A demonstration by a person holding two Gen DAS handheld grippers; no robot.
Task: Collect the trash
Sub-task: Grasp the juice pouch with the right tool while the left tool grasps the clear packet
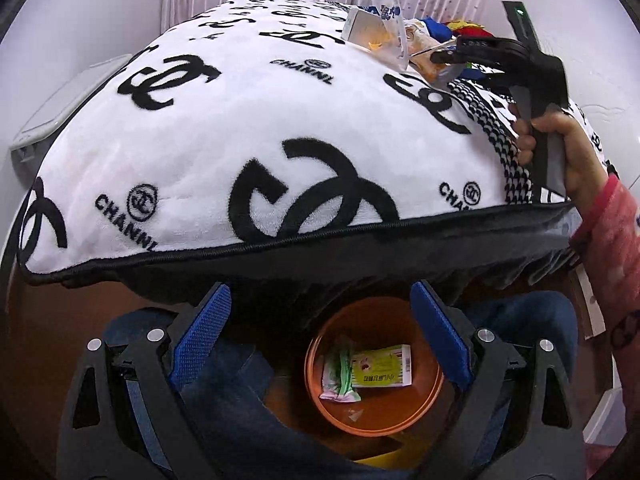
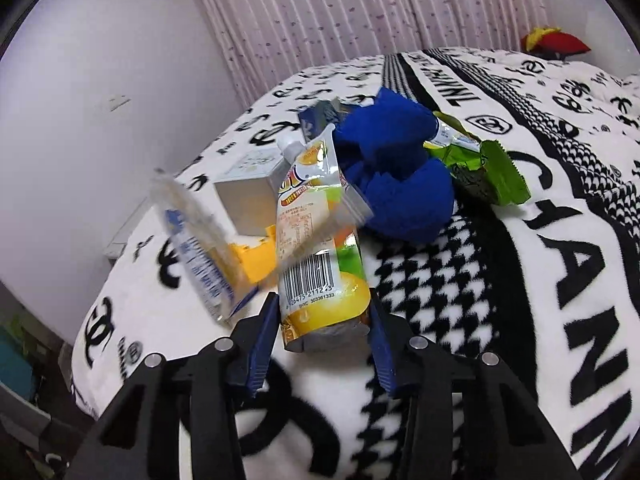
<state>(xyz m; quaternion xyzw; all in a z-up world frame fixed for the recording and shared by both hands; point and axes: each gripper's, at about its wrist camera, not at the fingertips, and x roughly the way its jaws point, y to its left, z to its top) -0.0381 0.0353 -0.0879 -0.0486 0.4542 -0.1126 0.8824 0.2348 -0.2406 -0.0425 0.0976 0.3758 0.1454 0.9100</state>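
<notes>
A: Report the right gripper (image 2: 325,320), starting at the camera.

B: Its two blue-padded fingers (image 2: 262,340) stand narrow, one on each side of the lower end of a yellow drink pouch (image 2: 316,248). Both pads press on the pouch edges; the pouch is held. It points away from the camera, barcode side up, white spout at the far end.

A: What surrounds the pouch?

B: To its left, a clear plastic packet with blue print (image 2: 196,240), tilted and blurred. Behind that, a white and yellow carton (image 2: 248,204) lies on the black and white blanket (image 2: 460,280). Just right of the pouch spout sits a blue cloth bundle (image 2: 396,176). A green wrapper (image 2: 480,164) lies against the bundle's right side. A red and yellow item (image 2: 554,40) rests at the far edge of the bed, well apart from the rest.

A: Now the left gripper (image 1: 320,332).

B: Jaws wide, nothing between the pads. Directly below and between them is an orange bin (image 1: 424,404), standing on the floor beside the bed edge. Inside it lie a green and white wrapper (image 1: 338,372) and a yellow and green box (image 1: 382,366), touching each other.

A: Beyond the bin?

B: The blanket's black-trimmed edge hangs over it. At upper right, a hand (image 1: 560,148) in a pink sleeve (image 1: 612,248) grips the other tool's handle at the trash pile
</notes>
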